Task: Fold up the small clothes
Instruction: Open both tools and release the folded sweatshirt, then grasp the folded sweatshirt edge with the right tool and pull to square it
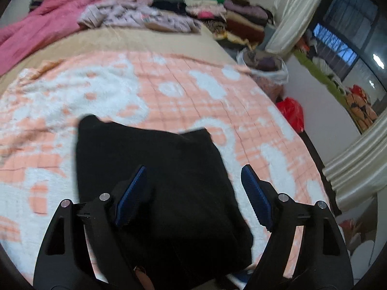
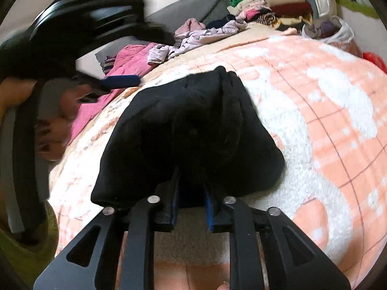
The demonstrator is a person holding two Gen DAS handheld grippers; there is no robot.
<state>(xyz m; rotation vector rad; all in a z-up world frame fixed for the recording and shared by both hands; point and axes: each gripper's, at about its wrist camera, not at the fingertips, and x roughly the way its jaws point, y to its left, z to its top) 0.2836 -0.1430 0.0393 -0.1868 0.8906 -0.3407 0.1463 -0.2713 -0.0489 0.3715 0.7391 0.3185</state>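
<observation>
No writing or label is readable anywhere. The black garment lies folded on the peach-and-white blanket, its near edge cut off at six o'clock. The left gripper stands spread wide above it, gripping nothing. The right gripper is narrowly parted, its fingertips buried in the dark cloth; a pinch cannot be told. Blurred clothes piles sit at twelve o'clock, curtains at two.

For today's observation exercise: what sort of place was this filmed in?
Most likely a bedroom at home: a bed under a peach-and-white blanket, folded clothes stacked at its far end, and a curtained window.
</observation>
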